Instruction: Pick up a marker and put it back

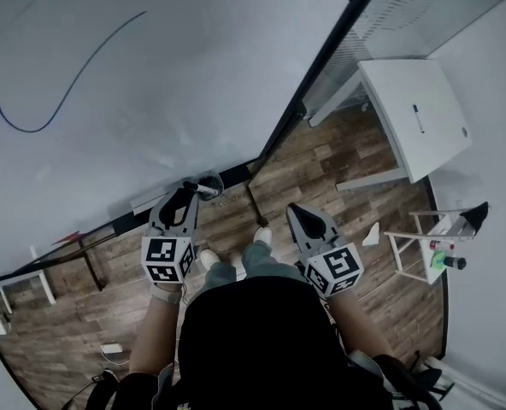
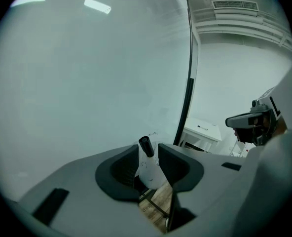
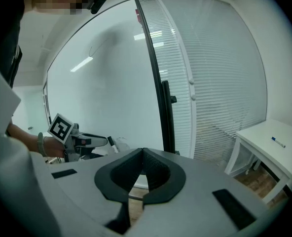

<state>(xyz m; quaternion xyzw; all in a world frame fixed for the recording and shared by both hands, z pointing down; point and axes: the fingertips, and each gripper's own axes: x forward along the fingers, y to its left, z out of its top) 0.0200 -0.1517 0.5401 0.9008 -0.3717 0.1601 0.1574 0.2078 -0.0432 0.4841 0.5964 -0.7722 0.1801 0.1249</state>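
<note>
Between your left gripper's (image 2: 148, 150) jaws the marker (image 2: 150, 173) is sitting cap-up and slightly tilted, with its black cap (image 2: 145, 145) poking out past the jaw tips towards the whiteboard (image 2: 87, 83). Those jaws are standing wide. As far as I can judge, the pads aren't pressing on the white barrel, so I'm reading this as the put-back end of the task. The barrel's lower end is hiding behind the jaws, so I can't tell whether it's resting on the tray (image 1: 149, 200) at the whiteboard's bottom edge. The long axis is running closer to upright than along that edge. Your right gripper (image 3: 138, 163) is hanging well off to the side, jaws together on nothing. The left is doing the work here, and the clean exit looks like straight back, away from the cap.
</note>
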